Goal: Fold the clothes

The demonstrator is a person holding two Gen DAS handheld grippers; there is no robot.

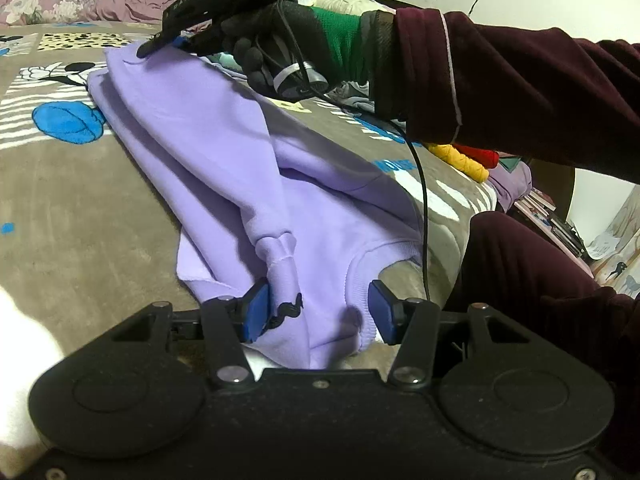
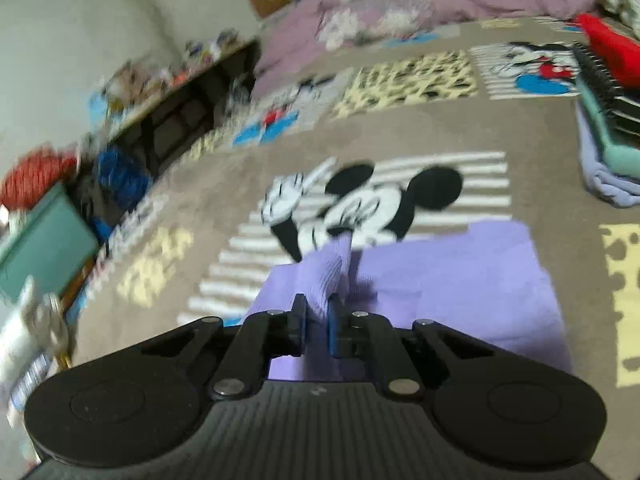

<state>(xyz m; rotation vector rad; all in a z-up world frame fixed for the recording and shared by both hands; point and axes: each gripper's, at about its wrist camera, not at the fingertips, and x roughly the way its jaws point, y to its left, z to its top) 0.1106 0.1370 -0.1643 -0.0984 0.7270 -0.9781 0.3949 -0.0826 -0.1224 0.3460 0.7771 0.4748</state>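
Note:
A lilac sweatshirt [image 1: 208, 128] lies lengthwise on the bed, folded narrow, with one sleeve laid over its body. Its near end, a ribbed cuff and the collar, is bunched between the blue pads [image 1: 258, 310] of my left gripper [image 1: 320, 304], which press on it from both sides. At the far end my right gripper [image 1: 146, 50], held in a black-gloved hand, pinches the hem. In the right wrist view that gripper [image 2: 317, 304] is shut on a ribbed fold [image 2: 324, 276] of the sweatshirt [image 2: 460, 280], which stands up from the flat cloth.
The bed carries a brown cartoon-mouse blanket [image 2: 360, 128]. A stack of folded clothes [image 2: 608, 140] sits at its right edge and a floral quilt [image 2: 400, 12] at the back. A black cable [image 1: 420, 200] hangs over the sweatshirt. The person's maroon sleeve [image 1: 520, 88] and knee [image 1: 520, 264] are at right.

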